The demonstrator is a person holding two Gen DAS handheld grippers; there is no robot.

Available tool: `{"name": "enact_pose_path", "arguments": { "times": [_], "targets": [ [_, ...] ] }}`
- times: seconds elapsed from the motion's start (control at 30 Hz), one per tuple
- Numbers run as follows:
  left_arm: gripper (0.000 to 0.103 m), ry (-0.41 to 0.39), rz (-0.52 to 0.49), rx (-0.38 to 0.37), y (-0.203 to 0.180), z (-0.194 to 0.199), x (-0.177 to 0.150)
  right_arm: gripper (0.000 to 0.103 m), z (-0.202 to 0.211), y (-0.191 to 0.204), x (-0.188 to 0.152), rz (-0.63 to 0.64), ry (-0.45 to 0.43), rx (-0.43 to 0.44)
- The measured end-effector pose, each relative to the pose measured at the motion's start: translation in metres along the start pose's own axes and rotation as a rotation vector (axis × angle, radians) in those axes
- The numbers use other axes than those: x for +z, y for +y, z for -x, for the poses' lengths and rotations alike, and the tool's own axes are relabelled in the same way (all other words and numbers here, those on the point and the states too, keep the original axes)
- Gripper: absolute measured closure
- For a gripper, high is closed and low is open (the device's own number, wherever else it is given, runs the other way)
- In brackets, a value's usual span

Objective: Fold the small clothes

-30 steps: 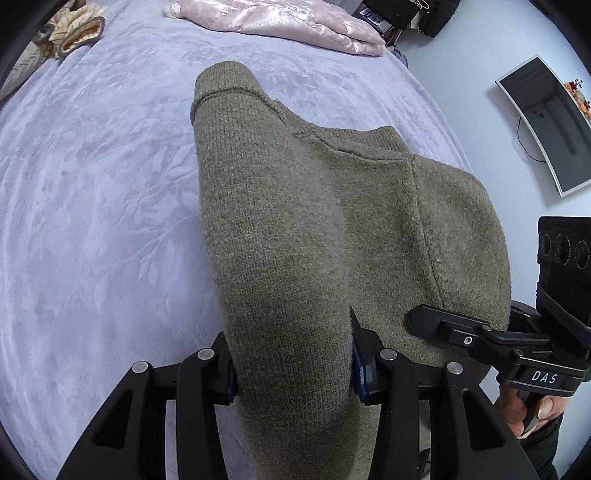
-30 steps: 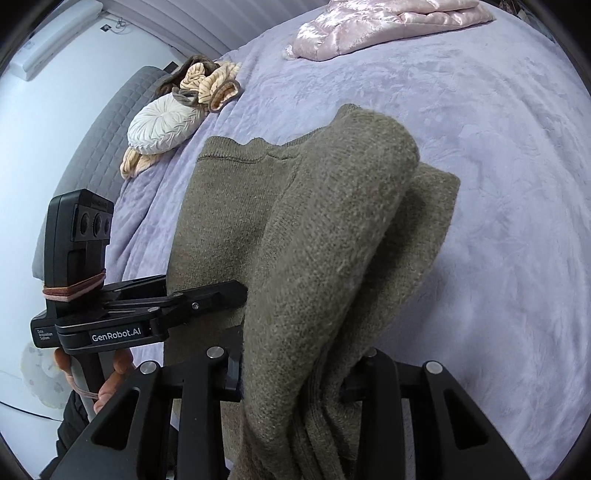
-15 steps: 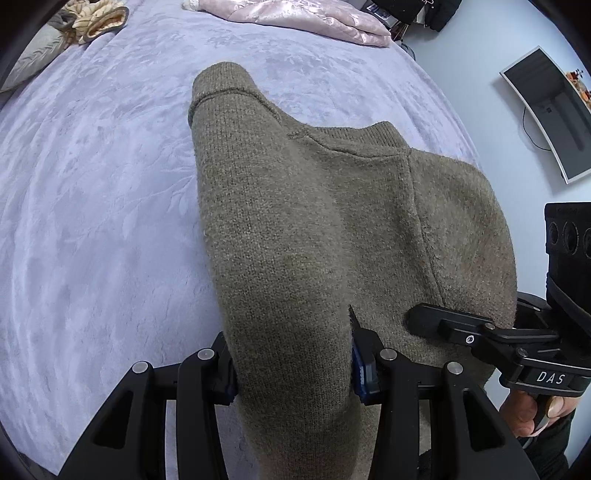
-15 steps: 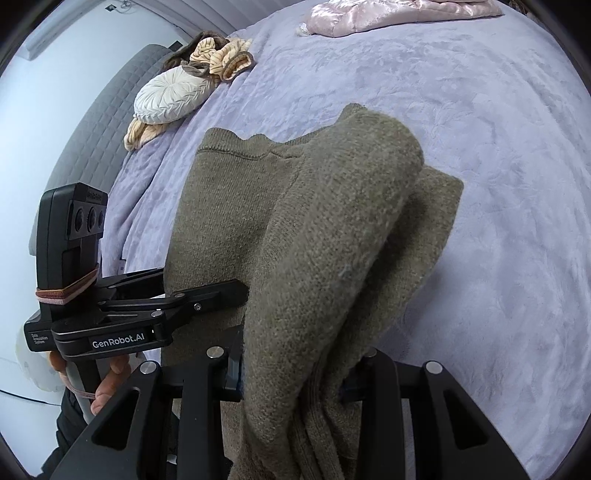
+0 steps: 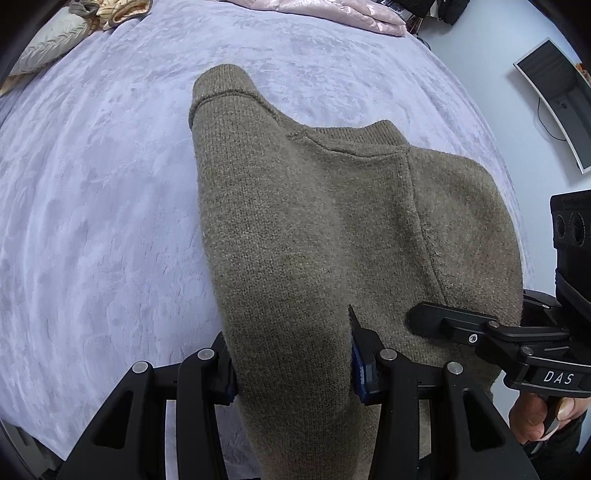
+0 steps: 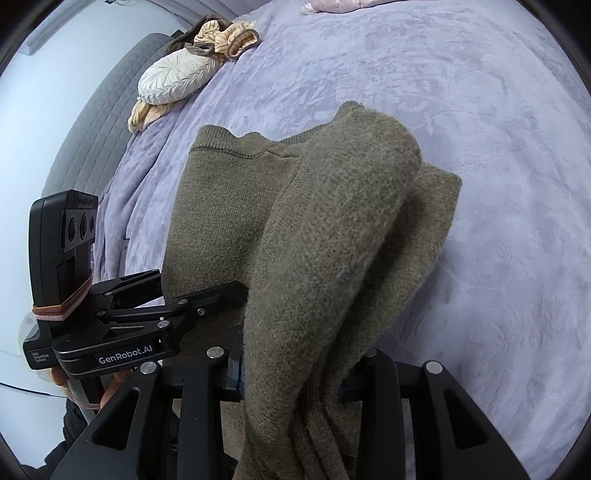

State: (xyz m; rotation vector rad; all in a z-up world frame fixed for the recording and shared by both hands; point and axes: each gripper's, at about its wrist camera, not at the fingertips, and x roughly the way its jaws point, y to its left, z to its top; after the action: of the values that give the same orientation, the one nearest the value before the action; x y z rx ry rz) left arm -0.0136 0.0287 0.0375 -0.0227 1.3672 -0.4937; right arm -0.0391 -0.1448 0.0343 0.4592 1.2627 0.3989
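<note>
1. Over the lilac plush bed [image 5: 110, 206], the left wrist view shows the left gripper [image 5: 291, 365] clamped on a bunched fold of the olive-brown knitted sweater [image 5: 314, 229]; the right gripper [image 5: 424, 319] bites its edge beside it.
2. In the right wrist view, the right gripper [image 6: 295, 373] pinches a thick roll of sweater [image 6: 332, 258], which drapes forward above the bed [image 6: 498, 184]; a round cream pillow [image 6: 173, 75] lies far off.

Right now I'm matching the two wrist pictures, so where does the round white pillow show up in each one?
Left wrist view: the round white pillow sits in the far top-left corner, partly cut off by the picture edge.
Right wrist view: the pillow lies upper left, at the edge of the lilac bedspread.
Shared landmark: the tan striped garment bunched right beside the pillow.
</note>
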Motion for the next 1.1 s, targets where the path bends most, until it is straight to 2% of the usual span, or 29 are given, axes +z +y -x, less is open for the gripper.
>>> {"name": "enact_pose_path", "arguments": {
  "times": [0.73,0.8,0.87,0.9,1.0,1.03,1.1],
  "targets": [
    [0.055,-0.035,-0.007,0.04,-0.002,-0.019,-0.021,0.067,-0.014,-0.003,-0.014,-0.005,0.019,0.001],
    [0.049,-0.029,0.001,0.057,0.002,-0.027,-0.023,0.067,-0.019,-0.008,-0.015,-0.01,0.023,0.0],
    [0.027,-0.043,0.011,0.091,0.008,-0.032,-0.026,0.065,-0.025,-0.014,-0.017,-0.016,0.029,-0.001],
    [0.022,-0.051,0.02,0.102,0.012,-0.033,-0.027,0.064,-0.027,-0.018,-0.018,-0.025,0.028,-0.003],
    [0.021,-0.082,0.04,0.08,0.023,-0.028,-0.034,0.052,-0.031,-0.036,-0.019,-0.078,0.026,-0.016],
    [0.021,-0.092,0.052,0.07,0.028,-0.024,-0.036,0.044,-0.03,-0.043,-0.019,-0.096,0.018,-0.027],
    [0.021,-0.135,0.076,0.066,0.037,-0.011,-0.042,0.042,-0.023,-0.051,-0.022,-0.107,-0.011,-0.049]
  ]
}}
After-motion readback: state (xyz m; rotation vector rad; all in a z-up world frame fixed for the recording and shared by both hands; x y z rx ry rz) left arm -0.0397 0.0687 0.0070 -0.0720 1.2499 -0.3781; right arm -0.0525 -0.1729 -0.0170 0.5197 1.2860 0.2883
